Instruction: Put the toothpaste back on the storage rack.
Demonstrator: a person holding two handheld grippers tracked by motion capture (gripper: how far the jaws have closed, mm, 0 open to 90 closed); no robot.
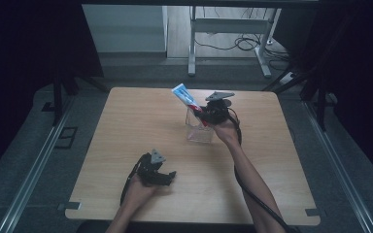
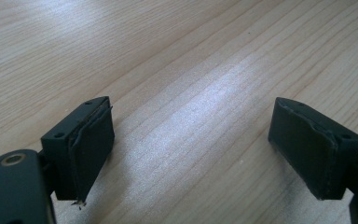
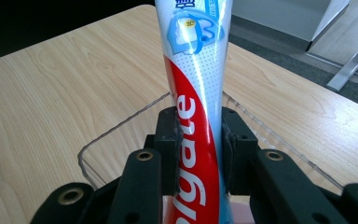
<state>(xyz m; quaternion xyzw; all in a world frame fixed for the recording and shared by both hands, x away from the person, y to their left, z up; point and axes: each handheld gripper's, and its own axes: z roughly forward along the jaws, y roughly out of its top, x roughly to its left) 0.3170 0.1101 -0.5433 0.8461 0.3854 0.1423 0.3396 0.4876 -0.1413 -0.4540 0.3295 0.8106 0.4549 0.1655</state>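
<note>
The toothpaste tube (image 3: 193, 116) stands tilted over a clear box (image 1: 199, 130) near the middle of the desk (image 1: 126, 126), toward its far edge; its lower end seems to be inside the box. The right hand-held gripper (image 3: 199, 149) clamps it. The left hand-held gripper (image 2: 191, 154), jaws wide apart and empty, rests near the near edge.

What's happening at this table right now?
A person works at a light wooden table with a handheld gripper in each hand. The right gripper is shut on a red, white and blue toothpaste tube, holding it tilted over a clear plastic open-top container; whether the tube's lower end is inside the container cannot be told. The left gripper rests low over bare tabletop near the front edge, jaws wide open, nothing between them.
</note>
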